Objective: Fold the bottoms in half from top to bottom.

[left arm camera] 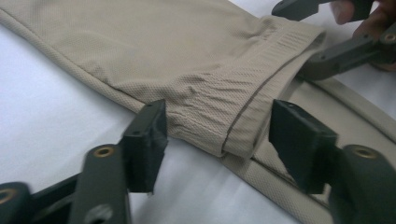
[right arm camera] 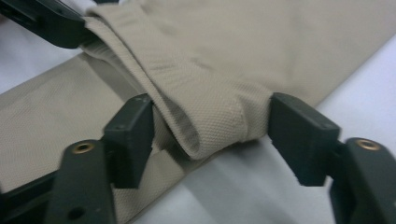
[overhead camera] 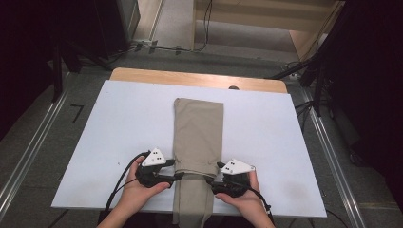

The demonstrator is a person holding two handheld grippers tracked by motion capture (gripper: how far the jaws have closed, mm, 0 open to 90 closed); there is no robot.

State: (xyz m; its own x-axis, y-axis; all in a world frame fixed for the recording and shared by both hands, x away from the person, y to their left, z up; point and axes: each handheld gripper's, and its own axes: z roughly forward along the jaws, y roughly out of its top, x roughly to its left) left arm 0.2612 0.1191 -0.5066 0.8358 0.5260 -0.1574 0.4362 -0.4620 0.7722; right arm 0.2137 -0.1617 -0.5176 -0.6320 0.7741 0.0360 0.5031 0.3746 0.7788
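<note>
A pair of khaki trousers (overhead camera: 197,142) lies folded lengthwise down the middle of the white desk (overhead camera: 266,142), a long narrow strip running from the far half to the near edge, where its end hangs over. A fold edge with the ribbed waistband (left arm camera: 261,93) crosses the strip near the person's hands.

The left tongs (overhead camera: 175,176) sit at the left side of that fold, held in the person's left hand (overhead camera: 138,187). In the left gripper view the left tongs (left arm camera: 217,135) stand spread, with the doubled edge of the cloth between the jaws; the pads are close to the fabric but do not press it.

The right tongs (overhead camera: 212,178), in the right hand (overhead camera: 244,194), meet the fold at its right side. In the right gripper view the right tongs (right arm camera: 210,133) are also spread around the rolled waistband (right arm camera: 210,121), one pad just beside the cloth, no pinch visible.
</note>
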